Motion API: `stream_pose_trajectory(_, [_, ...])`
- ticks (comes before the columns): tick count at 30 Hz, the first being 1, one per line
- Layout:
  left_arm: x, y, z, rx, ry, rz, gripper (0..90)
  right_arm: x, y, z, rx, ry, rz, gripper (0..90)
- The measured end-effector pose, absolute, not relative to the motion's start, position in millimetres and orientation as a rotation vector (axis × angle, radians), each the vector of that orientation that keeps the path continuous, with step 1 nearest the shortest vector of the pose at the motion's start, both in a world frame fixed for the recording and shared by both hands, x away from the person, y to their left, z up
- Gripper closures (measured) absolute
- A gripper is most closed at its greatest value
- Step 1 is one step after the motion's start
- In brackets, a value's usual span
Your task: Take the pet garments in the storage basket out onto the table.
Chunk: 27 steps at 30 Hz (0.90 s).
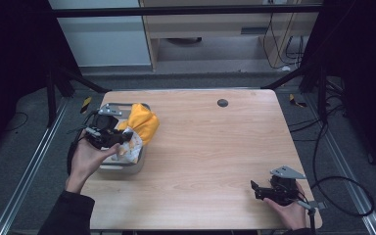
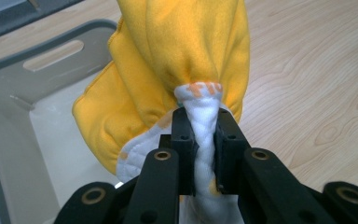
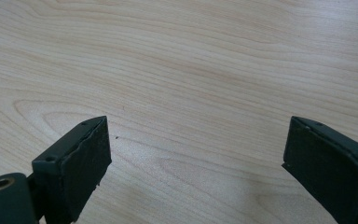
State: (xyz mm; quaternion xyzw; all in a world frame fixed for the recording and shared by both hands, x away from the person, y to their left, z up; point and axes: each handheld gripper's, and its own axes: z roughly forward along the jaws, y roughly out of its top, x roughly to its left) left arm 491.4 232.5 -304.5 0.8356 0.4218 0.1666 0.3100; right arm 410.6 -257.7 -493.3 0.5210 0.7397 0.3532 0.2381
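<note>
1. The left gripper (image 2: pixel 205 140) has its jaws clamped on a bunched white fold of the yellow cloth (image 2: pixel 177 60).
2. The cloth hangs partly over the grey bin (image 1: pixel 127 166), its yellow bulk draped over the bin's far right edge.
3. The bin sits at the table's (image 1: pixel 215 156) left edge.
4. Well apart from the bin, the right gripper (image 1: pixel 257 188) hovers near the table's opposite corner, jaws spread wide, nothing between them.

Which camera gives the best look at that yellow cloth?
The left gripper view: the yellow cloth fills it, its white lining pinched between the left gripper jaws over the grey bin. The high view shows it small at the table's left; the right gripper view shows bare tabletop.
</note>
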Motion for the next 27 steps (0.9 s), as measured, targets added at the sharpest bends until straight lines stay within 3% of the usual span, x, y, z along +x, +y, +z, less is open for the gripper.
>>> stream_pose_trajectory(27, [483, 188, -297, 2.273, 0.954, 0.388, 80.6, 409, -260, -492, 1.431, 2.010, 0.984, 7.3])
